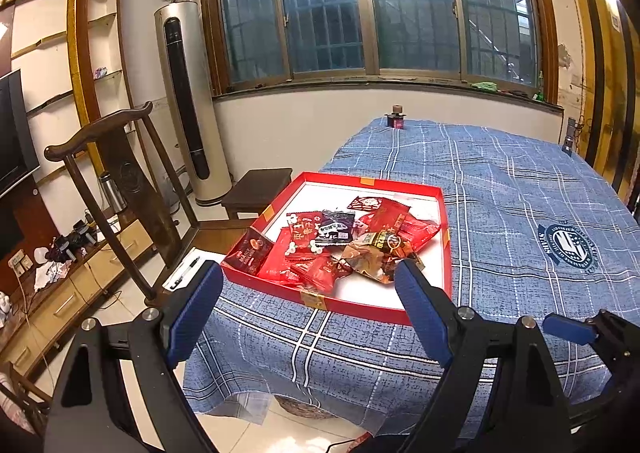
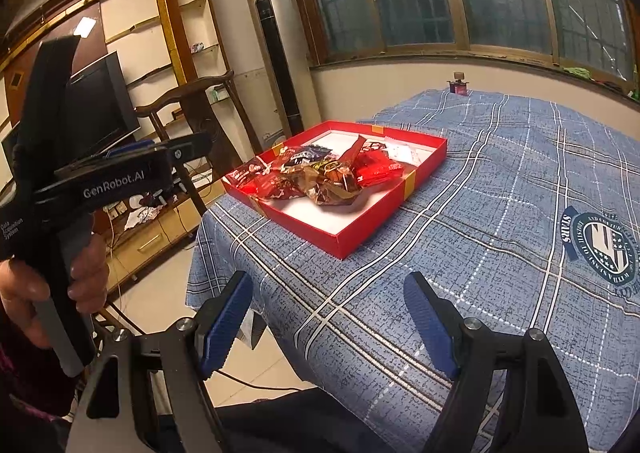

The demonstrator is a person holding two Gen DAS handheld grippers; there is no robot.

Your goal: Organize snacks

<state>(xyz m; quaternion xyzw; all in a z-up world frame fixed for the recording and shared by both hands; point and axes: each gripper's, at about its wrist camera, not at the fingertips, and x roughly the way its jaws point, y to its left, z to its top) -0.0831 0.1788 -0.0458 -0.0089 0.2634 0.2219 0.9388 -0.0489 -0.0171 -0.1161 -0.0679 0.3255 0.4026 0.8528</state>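
Observation:
A shallow red box [image 1: 447, 245] [image 2: 424, 167] with a white floor lies on the blue checked tablecloth [image 1: 500, 221] [image 2: 500, 213] near the table's left corner. Several snack packets [image 1: 344, 241] [image 2: 320, 177] lie heaped in it, mostly red, one black, one gold-brown. My left gripper [image 1: 310, 273] hovers open just short of the box's near edge, nothing between its blue pads. My right gripper [image 2: 330, 283] stands open over the cloth, further back from the box, holding nothing. In the right wrist view a hand [image 2: 52, 285] holds the left gripper's black body [image 2: 108, 177] at the left.
A dark wooden chair [image 1: 120, 181] [image 2: 192, 101] and a small stool [image 1: 258, 185] stand left of the table. A small dark jar [image 1: 395, 119] [image 2: 459, 85] sits at the table's far edge. A tall tower fan [image 1: 188, 101], shelves and a TV cabinet [image 1: 60, 285] line the left wall.

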